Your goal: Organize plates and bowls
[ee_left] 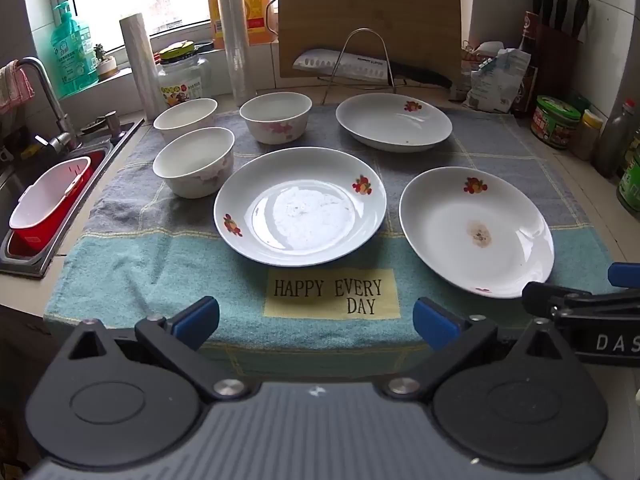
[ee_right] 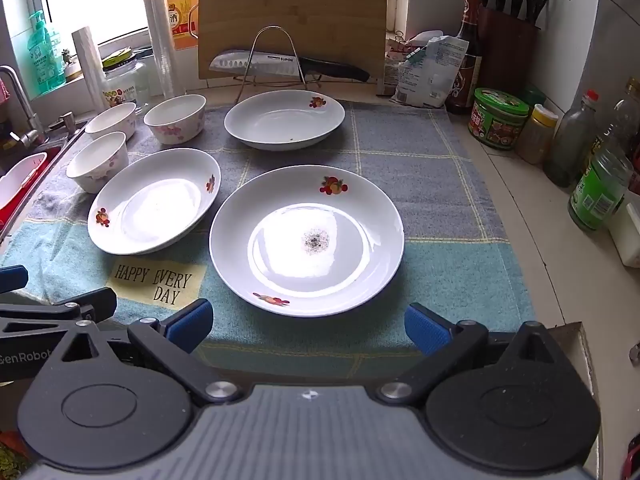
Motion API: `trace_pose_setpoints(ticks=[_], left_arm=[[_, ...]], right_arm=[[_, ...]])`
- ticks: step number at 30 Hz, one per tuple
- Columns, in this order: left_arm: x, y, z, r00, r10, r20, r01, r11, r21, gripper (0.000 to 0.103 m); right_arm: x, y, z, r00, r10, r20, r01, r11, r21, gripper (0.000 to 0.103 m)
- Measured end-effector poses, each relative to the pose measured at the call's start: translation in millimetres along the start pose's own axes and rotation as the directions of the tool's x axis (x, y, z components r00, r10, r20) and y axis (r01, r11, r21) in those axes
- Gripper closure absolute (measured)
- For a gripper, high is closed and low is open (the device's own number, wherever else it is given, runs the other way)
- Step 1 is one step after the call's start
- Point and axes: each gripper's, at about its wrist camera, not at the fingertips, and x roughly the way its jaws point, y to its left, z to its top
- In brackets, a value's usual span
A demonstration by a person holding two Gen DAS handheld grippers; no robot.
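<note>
Closest to the lens in both views are the black two-finger grippers with blue pads, and both are spread wide with nothing between the jaws. The left gripper (ee_left: 316,322) hangs over the near edge of the blue-and-grey checked towel (ee_left: 132,264), right above its yellow "HAPPY EVERY DAY" patch (ee_left: 330,294). The right gripper (ee_right: 309,326) sits just beside it on the right, lined up with the near-right white floral plate with a dark stain in its middle (ee_right: 306,240). Both are tipped downward toward the counter, side by side, so it looks like a starting pose with nothing picked yet.

Everything to sort is laid out singly on the towel, probably so each piece can be gripped by its rim. The near-centre white floral plate (ee_left: 300,206) sits just left of the stained one, rims close but apart as far as can be told. A third white floral plate (ee_left: 394,122) is at the far side, in front of a wire rack holding a kitchen knife (ee_left: 360,66). Three white bowls with pink flowers cluster at the far left: the near bowl (ee_left: 194,162), the far-left bowl (ee_left: 186,114) and the far-centre bowl (ee_left: 276,116).

Best guess is plates get stacked on plates and bowls nested; the right gripper is best placed for the stained plate. The steel sink (ee_left: 24,256) at the left edge is a drop hazard.
</note>
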Motion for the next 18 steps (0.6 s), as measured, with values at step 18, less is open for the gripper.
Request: trace_pose_setpoints(ticks=[18], left_arm=[[-5.3, 0.5, 2.3, 1.000, 0.003, 0.018, -0.003, 1.000, -0.007, 0.001]], right_arm=[[-3.1, -2.8, 4.9, 1.000, 0.005, 0.026, -0.004, 1.000, -0.004, 0.000]])
